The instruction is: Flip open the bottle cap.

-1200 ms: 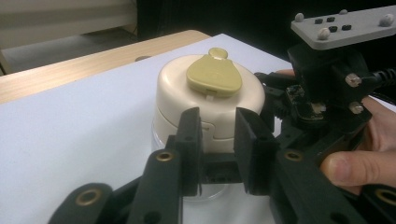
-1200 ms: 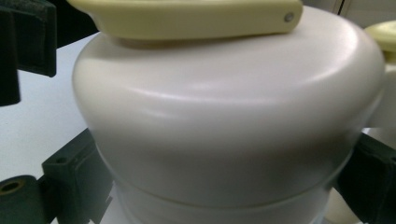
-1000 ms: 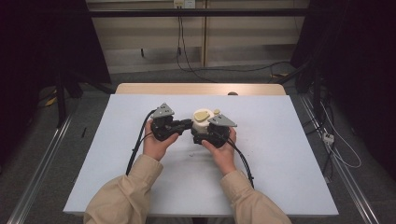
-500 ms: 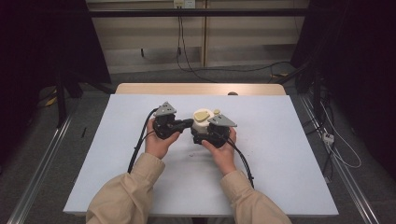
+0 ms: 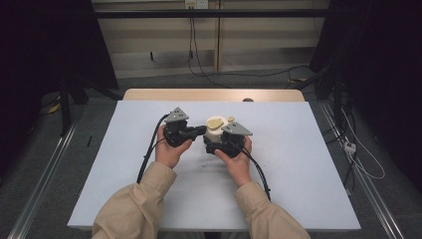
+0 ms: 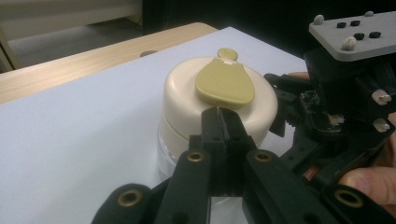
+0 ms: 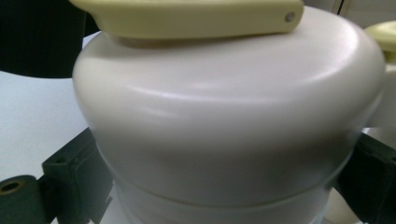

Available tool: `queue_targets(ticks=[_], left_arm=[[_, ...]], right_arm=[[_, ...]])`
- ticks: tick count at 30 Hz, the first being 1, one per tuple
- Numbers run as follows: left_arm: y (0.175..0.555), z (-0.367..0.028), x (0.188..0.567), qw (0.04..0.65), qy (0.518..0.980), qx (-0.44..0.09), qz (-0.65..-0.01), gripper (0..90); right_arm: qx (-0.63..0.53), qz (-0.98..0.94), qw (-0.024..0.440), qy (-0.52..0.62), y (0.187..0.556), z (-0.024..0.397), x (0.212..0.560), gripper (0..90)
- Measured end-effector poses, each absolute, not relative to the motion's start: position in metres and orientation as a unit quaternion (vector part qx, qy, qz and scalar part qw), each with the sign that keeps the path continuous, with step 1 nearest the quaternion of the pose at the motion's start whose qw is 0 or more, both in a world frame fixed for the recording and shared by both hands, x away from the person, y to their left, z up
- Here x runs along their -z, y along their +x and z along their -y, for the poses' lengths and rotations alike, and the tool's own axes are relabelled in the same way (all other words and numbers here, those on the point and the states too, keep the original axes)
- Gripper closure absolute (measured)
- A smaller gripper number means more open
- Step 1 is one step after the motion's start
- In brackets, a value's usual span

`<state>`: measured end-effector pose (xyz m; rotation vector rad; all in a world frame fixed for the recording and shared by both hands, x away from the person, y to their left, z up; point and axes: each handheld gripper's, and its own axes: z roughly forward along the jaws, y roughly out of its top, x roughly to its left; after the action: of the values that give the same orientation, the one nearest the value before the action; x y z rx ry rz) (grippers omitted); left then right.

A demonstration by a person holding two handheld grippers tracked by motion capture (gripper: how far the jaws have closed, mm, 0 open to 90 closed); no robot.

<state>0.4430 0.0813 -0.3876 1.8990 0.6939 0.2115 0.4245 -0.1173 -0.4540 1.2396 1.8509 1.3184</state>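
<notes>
Jaws of right gripper (image 5: 215,144) clamp upright jar (image 5: 215,130), lid up

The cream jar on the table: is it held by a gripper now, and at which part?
The right gripper holds the cream jar by its sides, one jaw on each flank below the lid. The left gripper is shut, its tips at the lid's edge, gripping nothing.

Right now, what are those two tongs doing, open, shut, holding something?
Left tongs: shut, tips together at the edge of the cream lid, nothing visibly between them.
Right tongs: clamped around the jar, one jaw on each side.
</notes>
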Motion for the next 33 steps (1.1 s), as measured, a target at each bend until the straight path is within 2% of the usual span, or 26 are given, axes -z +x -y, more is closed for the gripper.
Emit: queue_targets(ticks=[33], left_arm=[[0.4451, -0.0752, 0.3780, 0.519, 0.801, -0.091, -0.284, 90.0]], right_arm=[[-0.487, -0.689, 0.275, 0.461, 0.4239, 0.1167, 0.4534, 5.0]])
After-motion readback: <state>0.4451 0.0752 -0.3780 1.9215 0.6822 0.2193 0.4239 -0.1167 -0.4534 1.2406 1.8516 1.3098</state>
